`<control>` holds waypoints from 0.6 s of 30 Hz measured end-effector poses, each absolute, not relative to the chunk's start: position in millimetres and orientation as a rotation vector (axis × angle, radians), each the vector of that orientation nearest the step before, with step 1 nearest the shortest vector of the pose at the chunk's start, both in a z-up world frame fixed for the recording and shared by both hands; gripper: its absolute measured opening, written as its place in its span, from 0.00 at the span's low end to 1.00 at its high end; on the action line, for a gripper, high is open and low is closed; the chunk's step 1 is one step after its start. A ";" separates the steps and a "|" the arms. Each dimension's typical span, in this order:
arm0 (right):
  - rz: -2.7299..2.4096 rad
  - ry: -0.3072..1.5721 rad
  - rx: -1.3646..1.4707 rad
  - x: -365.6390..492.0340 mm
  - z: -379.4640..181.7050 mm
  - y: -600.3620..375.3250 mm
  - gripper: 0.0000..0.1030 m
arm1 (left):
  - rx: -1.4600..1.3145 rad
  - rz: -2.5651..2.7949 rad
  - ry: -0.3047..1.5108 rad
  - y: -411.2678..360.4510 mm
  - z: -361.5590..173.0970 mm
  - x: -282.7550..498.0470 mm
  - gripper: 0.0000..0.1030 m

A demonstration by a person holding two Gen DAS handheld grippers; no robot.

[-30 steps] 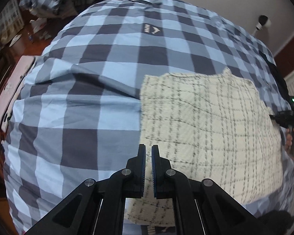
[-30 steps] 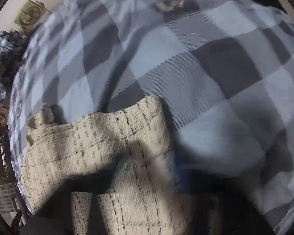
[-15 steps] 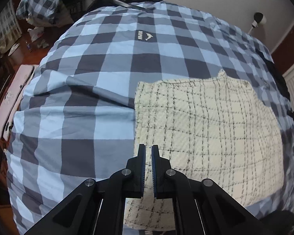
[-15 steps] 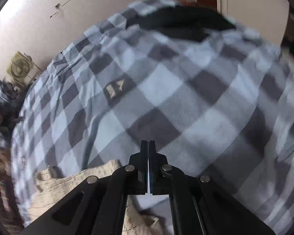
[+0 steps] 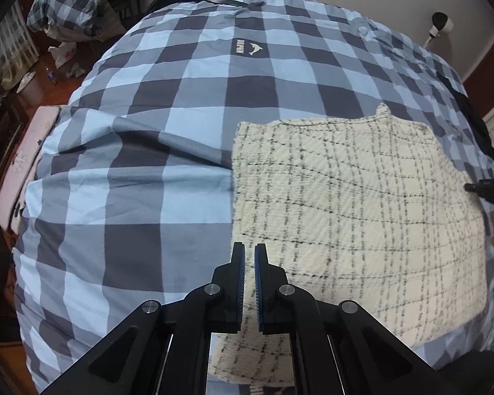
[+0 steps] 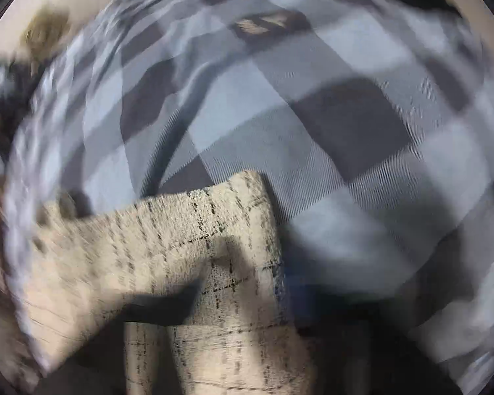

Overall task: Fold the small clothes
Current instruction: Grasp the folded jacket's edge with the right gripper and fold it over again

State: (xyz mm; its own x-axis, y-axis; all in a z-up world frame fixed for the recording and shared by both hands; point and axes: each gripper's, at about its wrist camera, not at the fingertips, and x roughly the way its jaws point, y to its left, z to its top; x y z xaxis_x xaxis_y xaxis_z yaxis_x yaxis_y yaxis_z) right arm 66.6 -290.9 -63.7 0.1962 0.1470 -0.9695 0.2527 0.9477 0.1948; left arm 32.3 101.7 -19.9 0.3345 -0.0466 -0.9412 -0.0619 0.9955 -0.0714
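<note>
- Left gripper (image 5: pixel 249 253): jaws nearly closed on nothing, poised above the left edge of the cream checked garment (image 5: pixel 355 217).
- Garment spread flat on the blue plaid bed (image 5: pixel 154 171), seemingly mid-fold.
- Right gripper (image 5: pixel 487 189): jaws shut, grip unclear through blur.
- Next, probably: seize an edge, fold across.

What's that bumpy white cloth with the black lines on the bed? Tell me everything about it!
The cream cloth looks thick and nubbly, like woven tweed, crossed by thin black check lines. It lies spread flat on the blue checked bedcover, with a small tab sticking up from its far edge. Its near edge lies below the left gripper, whose jaws are shut and hold nothing.
</note>
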 end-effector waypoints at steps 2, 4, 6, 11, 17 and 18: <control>-0.057 1.358 0.278 64.9 -55.8 -283.7 0.00 | -0.091 0.021 1.230 104.1 -19.4 32.0 0.04; -0.088 1.318 0.283 59.9 -40.4 -289.8 0.00 | -0.108 0.024 1.214 108.3 -15.6 31.3 0.04; -0.120 1.236 0.402 51.6 -16.5 -312.5 0.00 | -0.134 0.029 1.195 114.6 -10.5 30.8 0.04; -0.197 1.100 0.404 42.0 15.1 -329.8 0.00 | -0.153 0.038 1.190 122.5 -8.6 31.0 0.04; -0.230 1.320 0.301 64.1 -53.2 -327.6 0.01 | -0.043 0.007 1.239 105.5 -18.7 29.4 0.04; -0.223 1.339 0.314 61.3 -56.5 -328.4 0.04 | -0.018 0.002 1.247 102.2 -20.0 27.8 0.03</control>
